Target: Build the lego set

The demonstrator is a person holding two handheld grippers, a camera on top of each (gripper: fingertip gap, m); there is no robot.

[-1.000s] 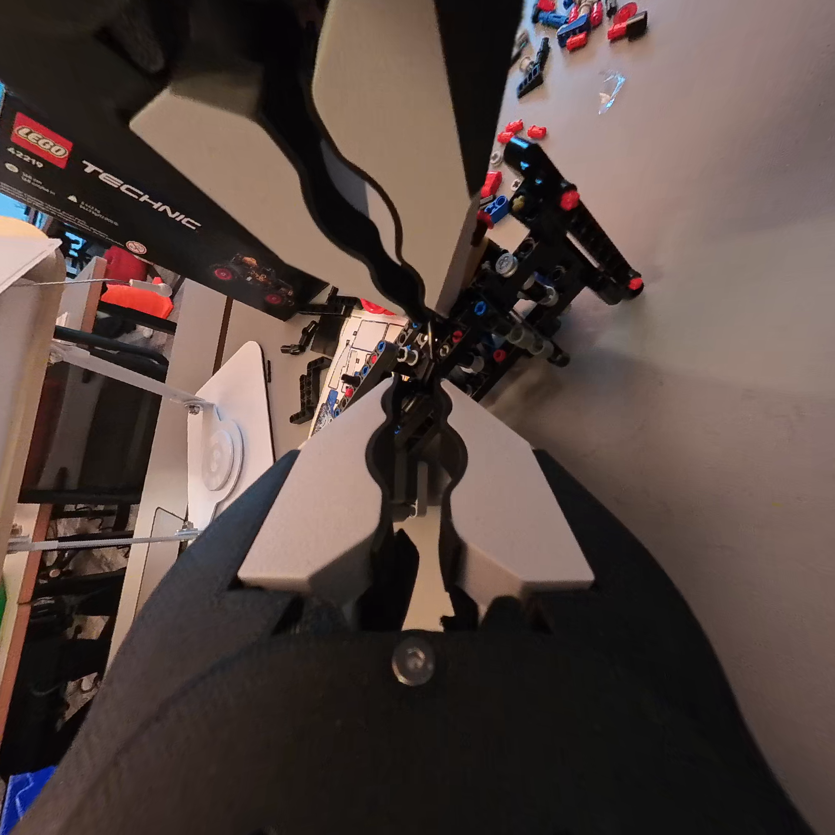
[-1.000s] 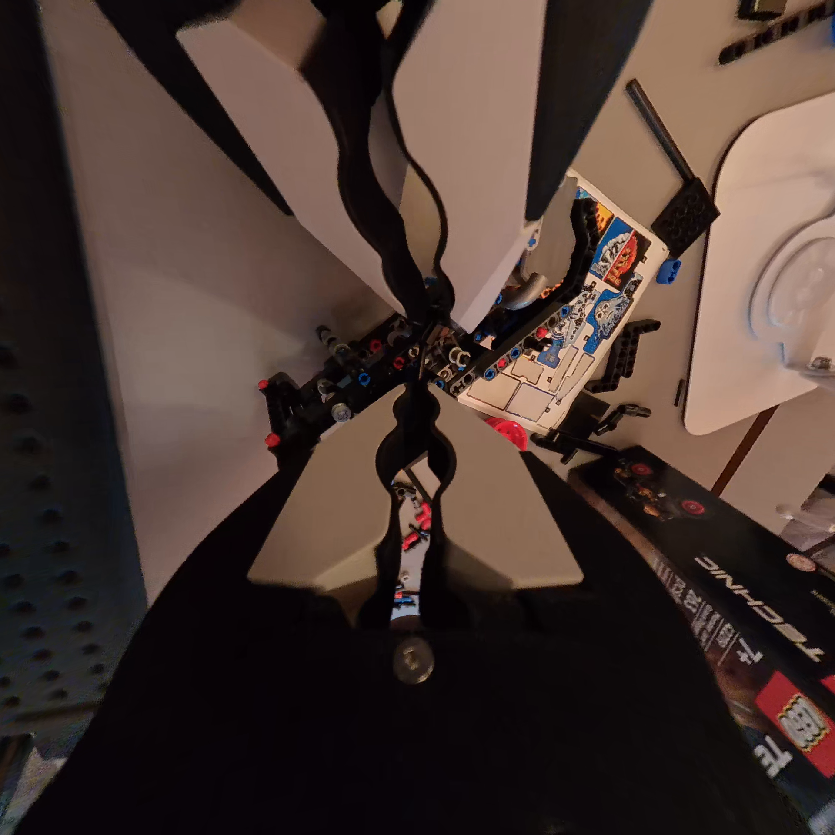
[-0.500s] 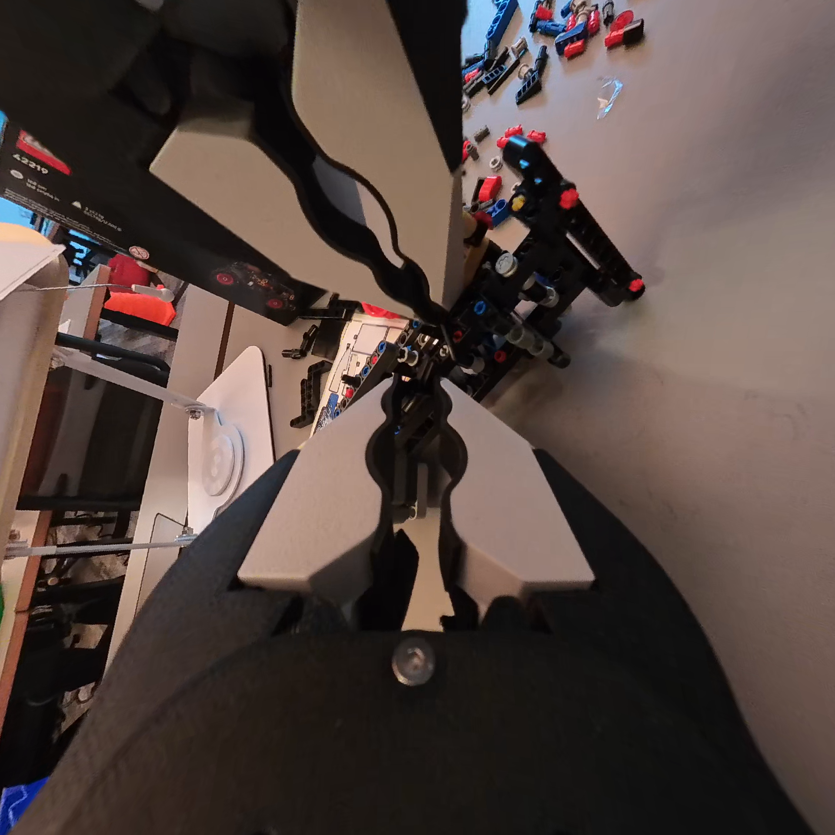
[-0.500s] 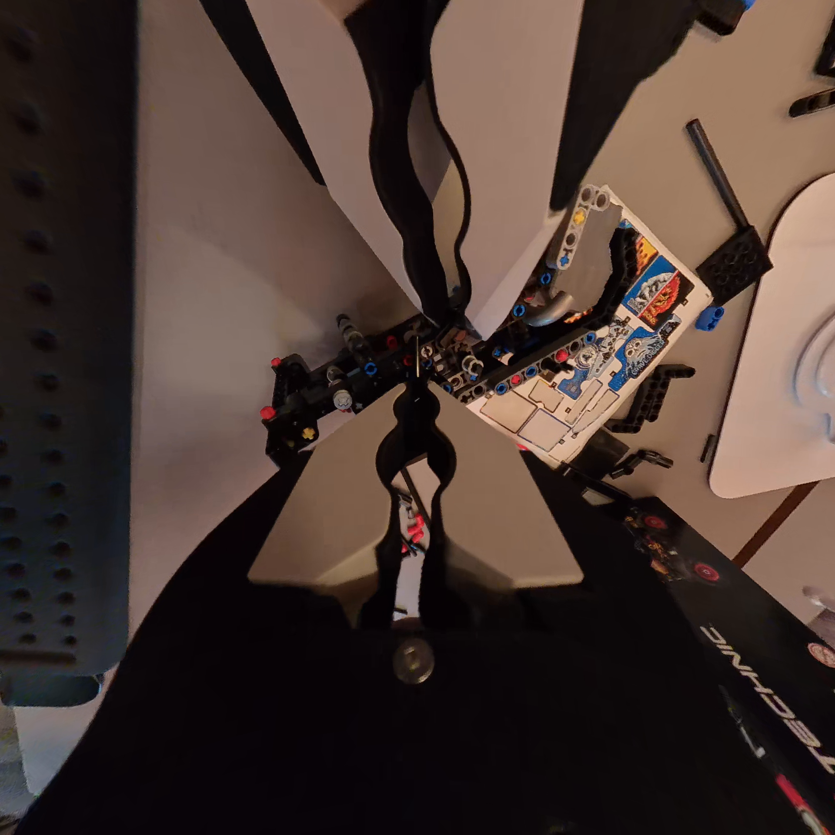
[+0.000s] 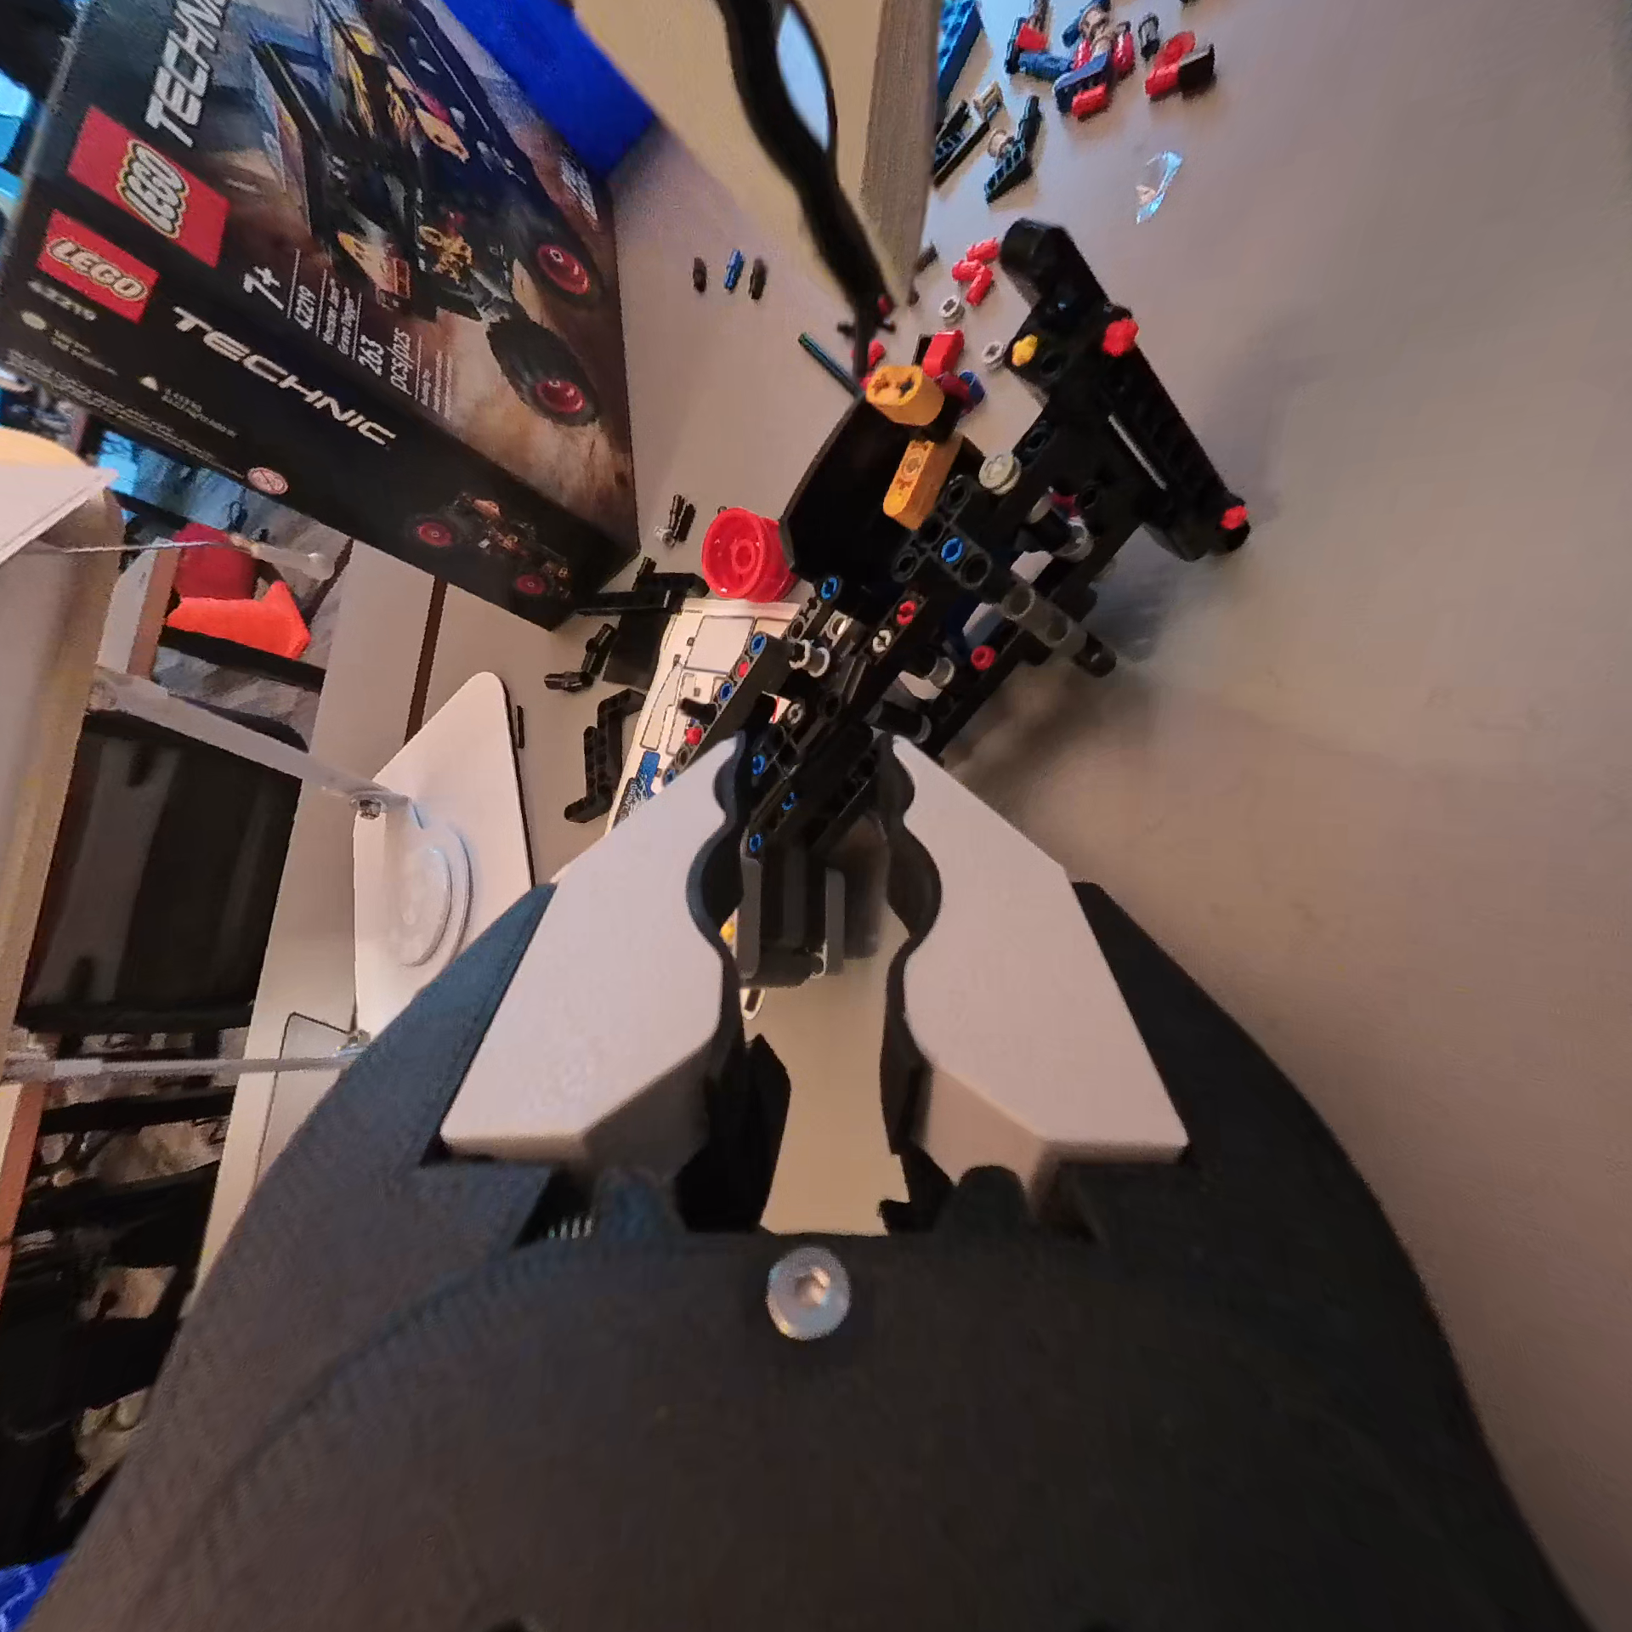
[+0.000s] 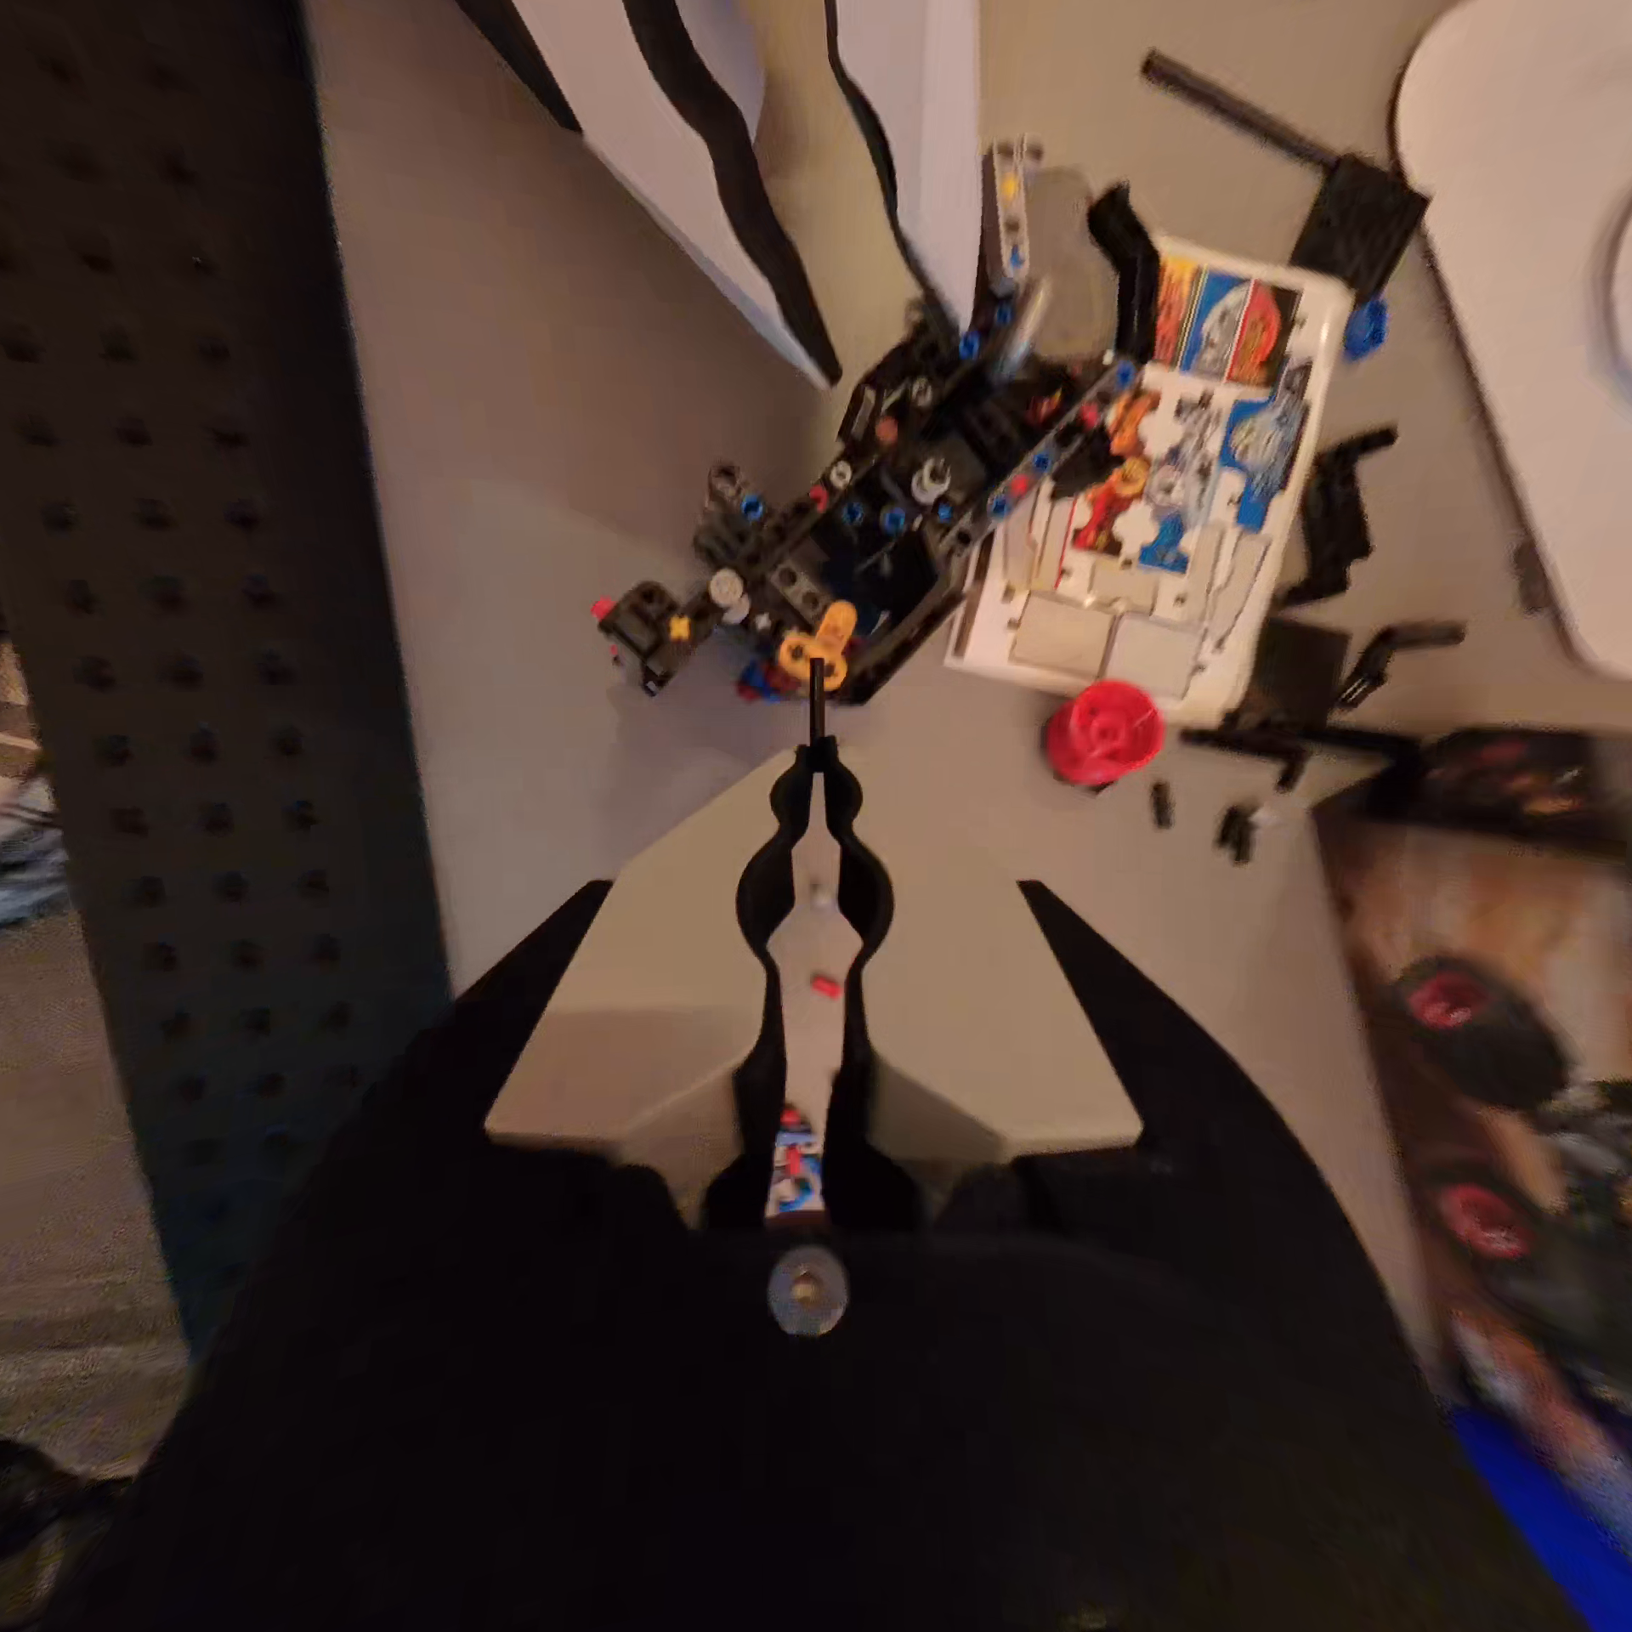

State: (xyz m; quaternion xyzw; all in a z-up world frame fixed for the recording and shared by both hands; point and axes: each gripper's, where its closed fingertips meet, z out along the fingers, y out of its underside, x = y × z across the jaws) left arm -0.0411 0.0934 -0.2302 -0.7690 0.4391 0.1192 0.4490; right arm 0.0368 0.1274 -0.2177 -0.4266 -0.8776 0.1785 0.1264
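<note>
1. We clamp the black Technic chassis [image 5: 954, 565] at its near end in our left gripper [image 5: 808, 848]; rigid but pin-jointed, best held by beams.
2. Beside its orange connector [image 6: 817, 649], our right gripper [image 6: 817, 764] pinches a thin black axle [image 6: 816, 698], light and slippery.

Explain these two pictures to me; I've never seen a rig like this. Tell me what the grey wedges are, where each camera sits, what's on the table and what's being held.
No robot here: a person holds a two-finger gripper in each hand, with a camera on each looking along its grey fingers. The left gripper is shut on the black model, a half-built frame with blue and red pins and a yellow part. The right gripper pinches a thin black axle pointing toward that yellow part. Each view also shows the other gripper near its top edge. On the table lie the set's box, a sticker sheet, a red wheel and loose pieces.
</note>
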